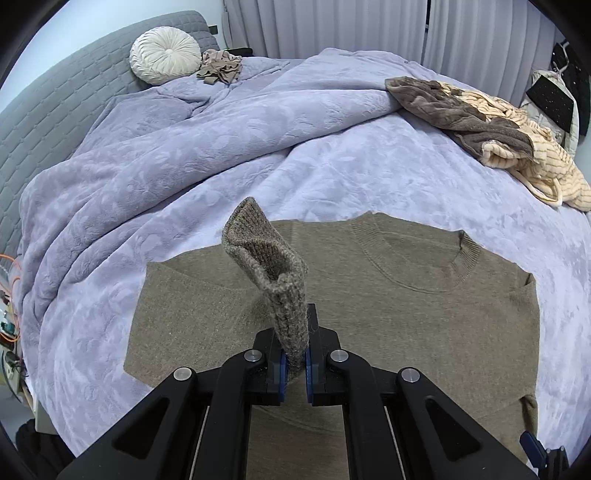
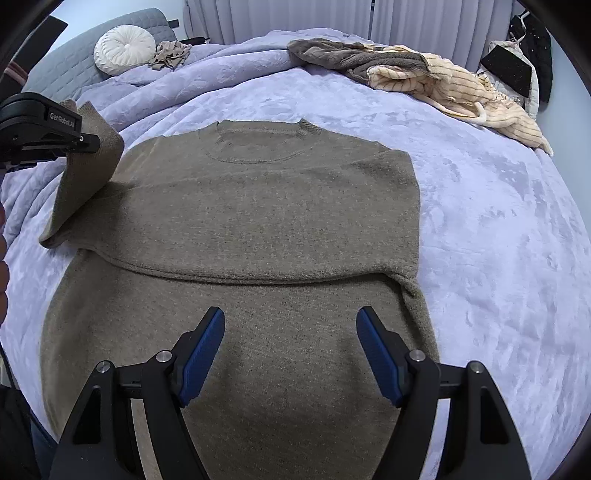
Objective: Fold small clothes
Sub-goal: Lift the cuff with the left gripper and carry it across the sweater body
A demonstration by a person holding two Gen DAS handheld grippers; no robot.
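Note:
A brown knitted sweater point(image 2: 266, 206) lies flat on the lavender bed cover point(image 2: 498, 258), neck toward the far side. My left gripper point(image 1: 294, 363) is shut on the sleeve cuff point(image 1: 264, 254), which stands up out of the jaws above the sweater's body point(image 1: 388, 325). In the right wrist view the left gripper point(image 2: 79, 142) holds that lifted sleeve point(image 2: 92, 173) at the sweater's left edge. My right gripper point(image 2: 290, 339) hovers over the sweater's lower half, blue pads point(image 2: 201, 365) wide open with nothing between them. The right sleeve point(image 2: 417, 295) lies folded along the right side.
A round white cushion point(image 1: 164, 55) and a small beige garment point(image 1: 219, 68) lie near the grey headboard point(image 1: 55, 92). A heap of brown and cream striped clothes point(image 2: 406, 74) sits at the far right of the bed. Curtains point(image 1: 332, 26) hang behind.

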